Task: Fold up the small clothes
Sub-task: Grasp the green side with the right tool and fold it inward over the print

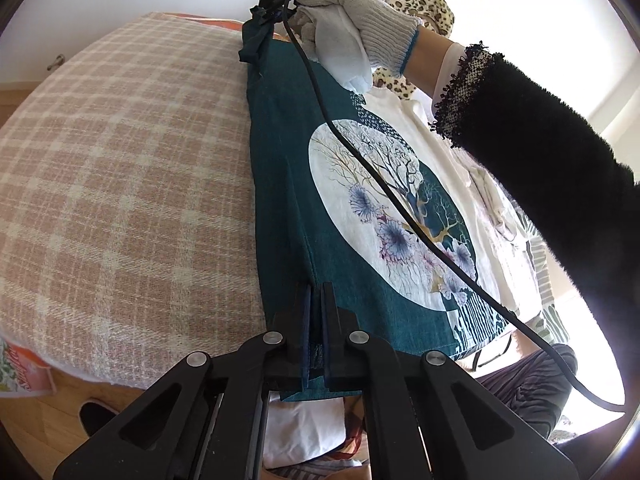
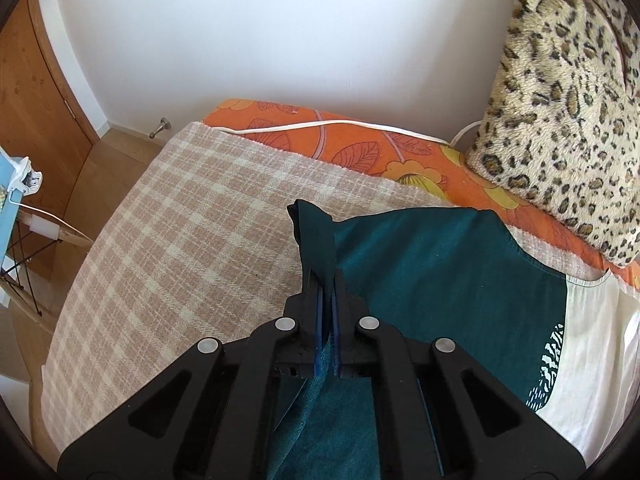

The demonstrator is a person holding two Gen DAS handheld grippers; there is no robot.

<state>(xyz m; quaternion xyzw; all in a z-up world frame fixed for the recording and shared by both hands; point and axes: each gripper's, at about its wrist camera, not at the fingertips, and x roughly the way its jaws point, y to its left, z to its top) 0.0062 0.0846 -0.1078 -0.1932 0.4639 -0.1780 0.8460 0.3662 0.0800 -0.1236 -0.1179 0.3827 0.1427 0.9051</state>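
A teal garment [image 1: 280,184] with a round white tree-and-flower print lies stretched along a pink checked blanket [image 1: 120,168]. My left gripper [image 1: 317,292] is shut on the garment's near edge. My right gripper [image 1: 276,12], held by a gloved hand, is shut on the far end, where the cloth bunches. In the right wrist view my right gripper [image 2: 328,280] pinches a teal fold that sticks up past the fingers, with the garment [image 2: 440,280] spread to the right on the blanket [image 2: 180,240].
A white garment [image 1: 452,184] lies under and beside the teal one. A leopard-print cushion [image 2: 560,100] stands on an orange flowered sheet [image 2: 360,148] by the wall. A black cable [image 1: 400,216] crosses the print. The blanket's edge drops to a wood floor [image 2: 100,168].
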